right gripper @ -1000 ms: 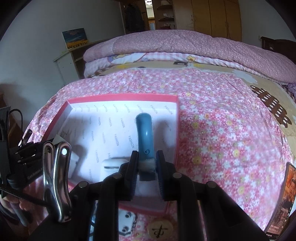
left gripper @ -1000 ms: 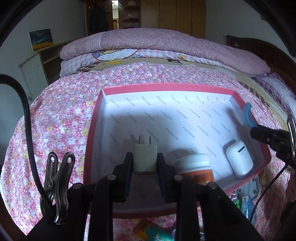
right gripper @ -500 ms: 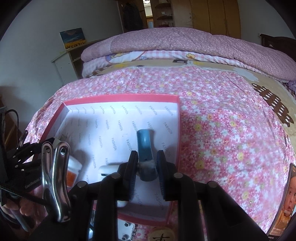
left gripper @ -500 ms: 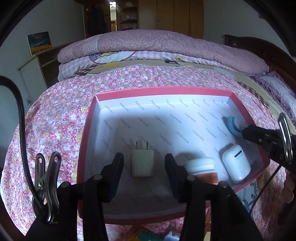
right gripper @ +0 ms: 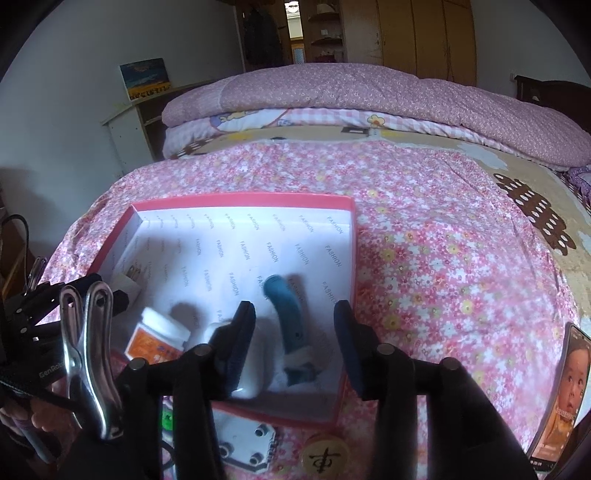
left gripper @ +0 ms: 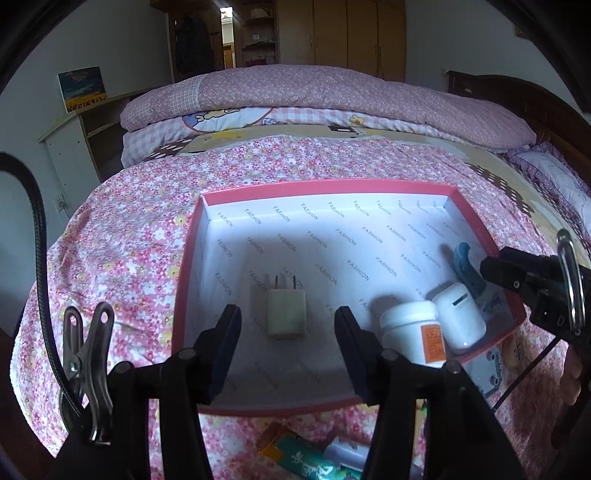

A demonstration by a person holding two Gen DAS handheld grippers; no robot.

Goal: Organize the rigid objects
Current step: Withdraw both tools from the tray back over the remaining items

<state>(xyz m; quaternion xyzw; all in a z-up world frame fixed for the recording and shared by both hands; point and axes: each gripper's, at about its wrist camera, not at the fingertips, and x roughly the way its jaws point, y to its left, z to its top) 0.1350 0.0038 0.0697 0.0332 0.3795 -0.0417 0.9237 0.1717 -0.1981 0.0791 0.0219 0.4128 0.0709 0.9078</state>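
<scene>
White plug adapter [left gripper: 286, 314] was noted lying flat on the floor of the pink box [left gripper: 325, 185], prongs away, between but clear of the pads of the left hand-held gripper [left gripper: 287, 349], whose jaws had just been opening. Blue curved tool [right gripper: 286, 317] lay likewise released inside the right hand-held gripper [right gripper: 293, 341], jaws just opened, beside the white earbud case [left gripper: 460, 319] and white jar [left gripper: 412, 332]. Step judged: release (both at once). Next, withdrawal was called for, then the loose items on the bed [right gripper: 424, 258] below the box.

Floral-covered bed [left gripper: 147, 206], wooden wardrobe [left gripper: 351, 33], white walls.
</scene>
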